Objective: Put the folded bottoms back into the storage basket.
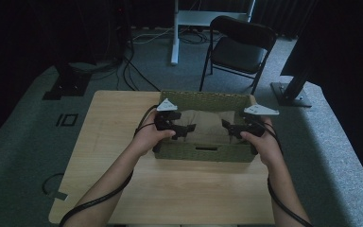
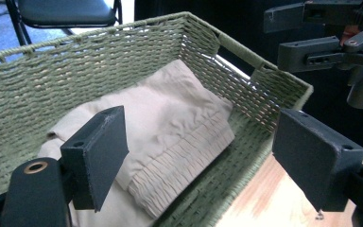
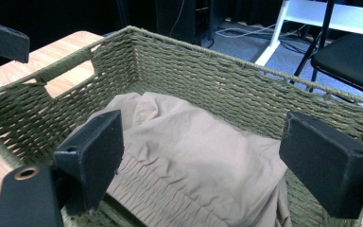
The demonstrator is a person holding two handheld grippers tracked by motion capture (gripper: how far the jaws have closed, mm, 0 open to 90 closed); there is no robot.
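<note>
While both grippers hover over the green woven basket [image 1: 203,153], the folded beige cloth [image 2: 170,123] lies inside on its bottom. The left gripper [image 1: 182,131], at 9 o'clock from the cloth, and the right gripper [image 1: 228,128], at 3 o'clock, both stand released, with nothing between the jaws. I judge the cloth light, soft and floppy; the gathered elastic band looks best for pinching.
</note>
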